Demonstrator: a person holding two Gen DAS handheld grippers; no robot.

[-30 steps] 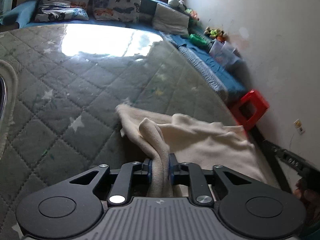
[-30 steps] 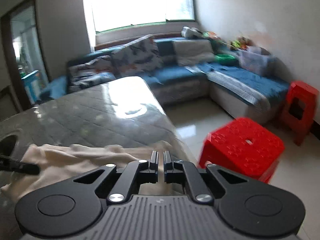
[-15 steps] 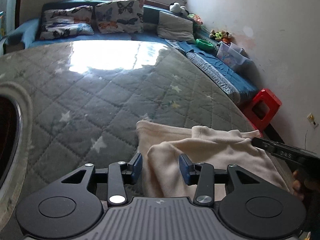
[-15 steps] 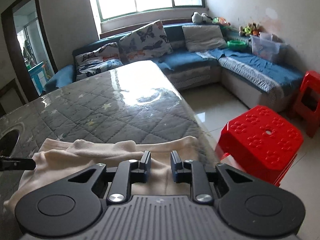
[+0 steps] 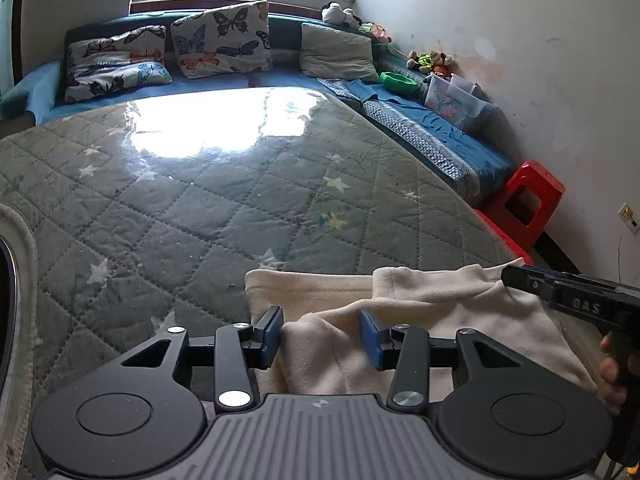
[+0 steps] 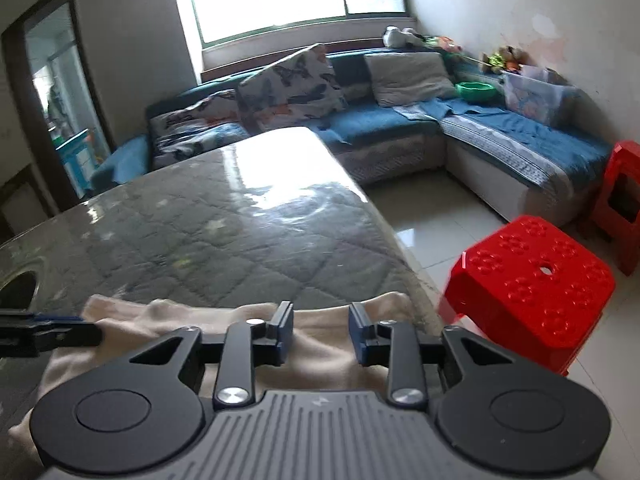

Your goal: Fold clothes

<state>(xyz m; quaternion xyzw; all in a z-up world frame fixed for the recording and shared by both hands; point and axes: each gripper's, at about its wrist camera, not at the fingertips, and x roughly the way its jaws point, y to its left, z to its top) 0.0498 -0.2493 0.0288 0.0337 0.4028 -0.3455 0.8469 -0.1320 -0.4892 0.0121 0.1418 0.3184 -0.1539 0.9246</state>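
a: where's the garment?
b: cream garment (image 5: pixel 420 320) lies on the near corner of the quilted grey table cover (image 5: pixel 208 216), bunched into a fold. its near edge is hidden under both gripper bodies.
a: left gripper (image 5: pixel 320 336)?
b: jaws opening, blue pads apart. a ridge of the cloth sits between them, pads not pressing it.
a: right gripper (image 6: pixel 320 330)?
b: also opening, the cloth lies flat beneath the gap, nothing pinched. in the left view only its dark finger shows at the right edge, and part of a hand (image 5: pixel 612 372) cut off by the frame.
a: anything else?
b: red stool (image 6: pixel 532 292) beside the table, blue sofa (image 6: pixel 400 128) behind. the right view is blurry; a round dark shape at far left is cut off, can't tell what it is.
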